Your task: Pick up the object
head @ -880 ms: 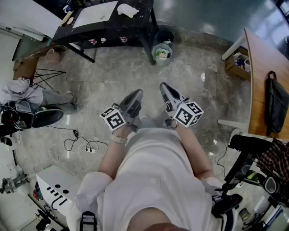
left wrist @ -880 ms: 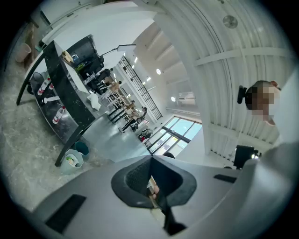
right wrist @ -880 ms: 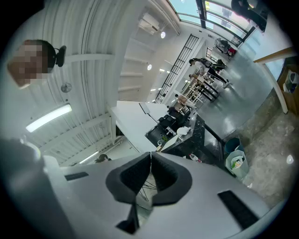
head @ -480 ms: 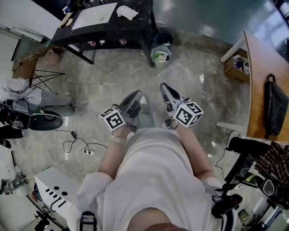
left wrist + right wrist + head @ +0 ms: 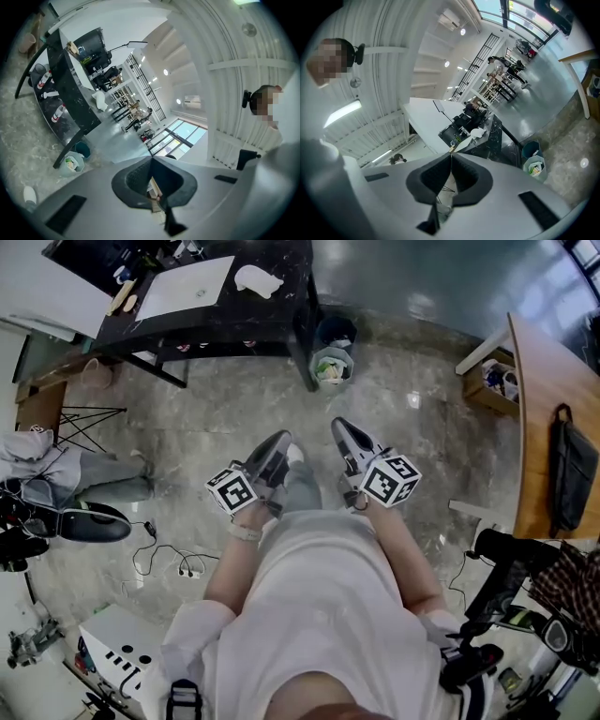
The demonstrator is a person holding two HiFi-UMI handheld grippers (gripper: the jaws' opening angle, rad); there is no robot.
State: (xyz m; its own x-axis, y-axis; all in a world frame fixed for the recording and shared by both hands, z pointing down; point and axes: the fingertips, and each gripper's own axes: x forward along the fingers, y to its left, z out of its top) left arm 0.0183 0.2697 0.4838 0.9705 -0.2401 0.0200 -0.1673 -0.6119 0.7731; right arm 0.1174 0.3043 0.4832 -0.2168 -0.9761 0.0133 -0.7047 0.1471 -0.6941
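- The left gripper (image 5: 281, 444) and the right gripper (image 5: 342, 427) are both held at the person's chest, jaws pressed together on nothing.
- The likely object, a white lumpy thing (image 5: 258, 279), lies on the black stone-topped table (image 5: 281, 307). It is well ahead and slightly left, so the left gripper looks nearer.
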